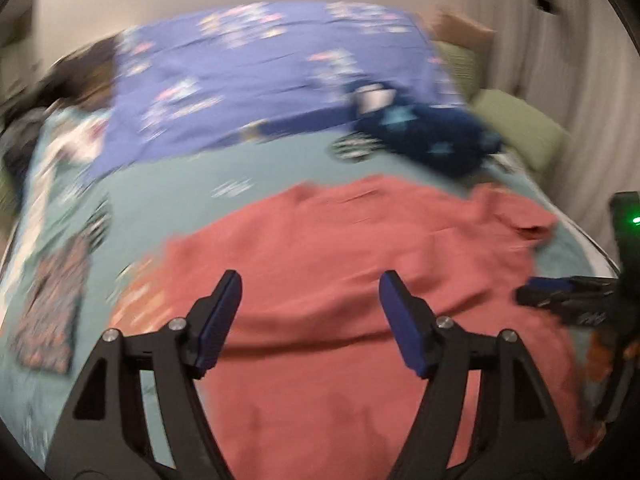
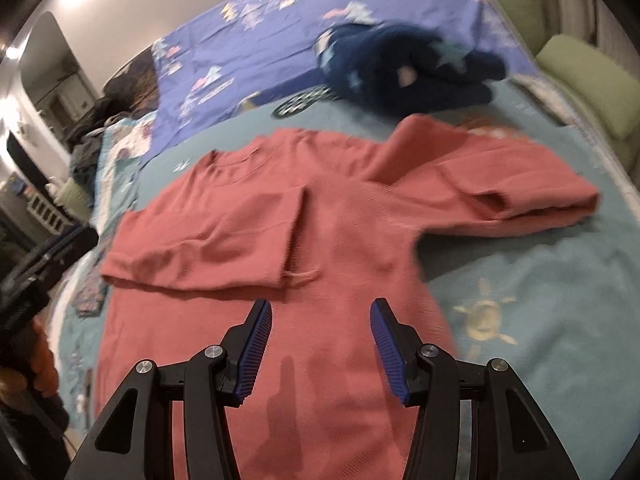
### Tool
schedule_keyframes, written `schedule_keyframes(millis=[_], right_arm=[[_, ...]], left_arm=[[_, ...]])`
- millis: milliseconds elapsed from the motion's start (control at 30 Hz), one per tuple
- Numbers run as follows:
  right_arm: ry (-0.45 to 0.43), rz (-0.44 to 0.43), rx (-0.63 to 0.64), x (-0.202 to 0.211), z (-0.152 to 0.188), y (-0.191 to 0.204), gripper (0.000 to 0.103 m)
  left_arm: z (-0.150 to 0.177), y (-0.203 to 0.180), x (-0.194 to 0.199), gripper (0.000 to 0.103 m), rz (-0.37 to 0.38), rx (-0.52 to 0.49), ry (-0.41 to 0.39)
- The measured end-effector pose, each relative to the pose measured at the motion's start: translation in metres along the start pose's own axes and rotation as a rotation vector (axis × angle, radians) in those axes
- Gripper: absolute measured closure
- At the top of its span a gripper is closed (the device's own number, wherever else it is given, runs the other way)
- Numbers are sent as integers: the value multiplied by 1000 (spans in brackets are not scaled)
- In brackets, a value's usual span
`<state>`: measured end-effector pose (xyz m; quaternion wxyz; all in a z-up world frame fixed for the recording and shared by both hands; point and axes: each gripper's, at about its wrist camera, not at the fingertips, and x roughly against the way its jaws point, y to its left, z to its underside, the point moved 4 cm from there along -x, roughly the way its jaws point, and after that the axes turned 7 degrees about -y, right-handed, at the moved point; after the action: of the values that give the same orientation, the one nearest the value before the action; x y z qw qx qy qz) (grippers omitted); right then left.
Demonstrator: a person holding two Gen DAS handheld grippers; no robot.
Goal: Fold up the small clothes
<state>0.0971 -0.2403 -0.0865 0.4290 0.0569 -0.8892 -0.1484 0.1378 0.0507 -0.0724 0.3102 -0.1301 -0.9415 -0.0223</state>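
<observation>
A salmon-pink long-sleeved top [image 2: 340, 216] lies flat on the teal bedspread [image 2: 540, 280]. Its left sleeve [image 2: 200, 248] is folded in over the chest; its right sleeve [image 2: 500, 184] stretches out to the right. My right gripper [image 2: 320, 344] is open and empty above the top's lower middle. My left gripper [image 1: 310, 320] is open and empty above the same top [image 1: 340, 240], which looks blurred there. The right gripper's fingertips [image 1: 560, 294] show at the right edge of the left wrist view. The left gripper shows dimly at the left edge of the right wrist view [image 2: 48, 252].
A dark blue star-patterned garment [image 2: 404, 68] lies bunched behind the pink top. A purple patterned sheet [image 2: 300, 28] covers the far half of the bed. Green pillows [image 2: 588, 76] sit at the right. A dark patterned folded piece [image 1: 52, 304] lies at the left.
</observation>
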Motion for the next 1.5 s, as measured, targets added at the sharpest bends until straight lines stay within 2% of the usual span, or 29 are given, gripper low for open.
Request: schedule_keyframes(millis=[100,200,367,500,533,567,600,633,700,833,933,1000,1100,1200,1233,1267,1333,1400,1433,1467,1500], right_arm=[[57,-75,3,-25,-8,8,49],[88,-90,-19,-44,-16,4,45],[85,-152,-45,-67,-37,7,39],[64,-174,-63,-83,-51,12,38],[60,-155,-64,-87,-54,13,45],[54,-143,-51,-88,-56,15,75],[65,-136,-28,-92,-58,17,90],[74,-118,-16,-93,-60,18,98],[30,-102,-39,-83,-68,14,99],[-163,-67,-57,-24,-94,-6,100],[-230,-31,-67,4,-107,-27,100],[-152,-86,-94,0,-99,-40,96],[-31,-188,-84,-20,-74,-34,90],[96,-247,-65,-50,-44,-16,64],[135,-246,-68,-64,-38,-13,48],[144,-245,-76,-75,-37,-11,40],[103,-266,-110,-87,-40,-9,29],[78,-275,-141,-98,-48,-5,28],[81,-258,-141,-107,-52,-1,47],[98,-255,-119,-113,-55,5,102],[123,-260,-110,-117,-57,10,98]], left_arm=[[25,47,-7,31,-96,94,56],[49,74,-12,31,-139,159,105],[71,80,-26,31,-118,205,156],[68,72,-40,31,-119,177,150],[67,71,-44,31,-134,166,153],[67,70,-51,31,-152,154,162],[67,71,-54,31,-156,152,169],[67,71,-57,31,-157,156,173],[66,72,-59,31,-158,171,172],[67,76,-58,31,-172,184,166],[68,75,-57,30,-183,171,161],[68,74,-57,30,-190,167,156],[69,74,-57,30,-193,170,153],[69,75,-57,30,-188,185,158],[69,76,-57,30,-186,189,161],[69,76,-57,30,-186,191,162],[69,77,-57,30,-186,187,163],[69,77,-58,29,-189,178,163],[69,77,-59,29,-191,178,162],[69,78,-59,28,-193,181,162],[69,78,-60,26,-195,185,163]])
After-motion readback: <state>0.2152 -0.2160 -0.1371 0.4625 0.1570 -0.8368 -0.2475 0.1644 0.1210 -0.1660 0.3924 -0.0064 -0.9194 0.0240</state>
